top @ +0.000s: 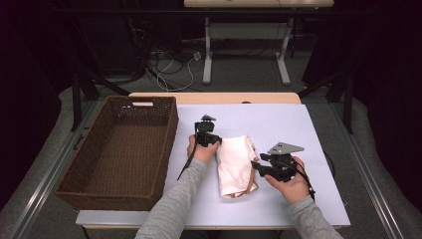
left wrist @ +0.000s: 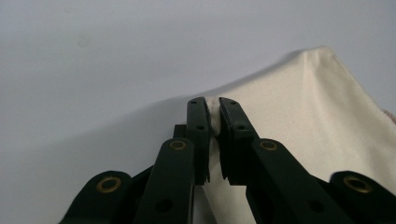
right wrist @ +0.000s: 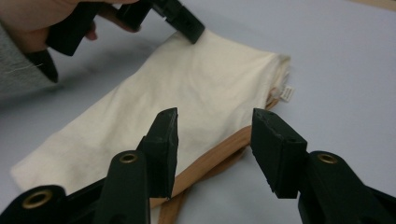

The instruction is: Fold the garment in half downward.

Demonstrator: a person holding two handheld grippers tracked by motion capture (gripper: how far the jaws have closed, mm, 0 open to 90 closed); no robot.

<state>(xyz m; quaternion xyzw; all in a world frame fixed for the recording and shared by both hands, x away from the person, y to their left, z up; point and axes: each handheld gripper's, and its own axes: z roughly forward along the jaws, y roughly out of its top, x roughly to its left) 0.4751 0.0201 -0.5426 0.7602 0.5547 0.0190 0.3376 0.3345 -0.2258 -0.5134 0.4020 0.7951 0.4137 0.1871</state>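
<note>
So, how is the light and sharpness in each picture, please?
High view: the table is lit and the room around it is dark; soft overall. Left gripper view: the black jaws are close and a little blurred, and the cloth throws a soft shadow on the table. Right gripper view: cloth folds and tan strap are fairly sharp, no glare.

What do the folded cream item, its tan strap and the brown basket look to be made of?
Folded cream item: soft woven cloth, likely cotton, matte; it creases and bunches where the left gripper pinches it. Tan strap: flat webbing or fabric tape, slightly smoother. Brown basket: woven wicker or rattan, judging by its ribbed weave, dull finish.
</note>
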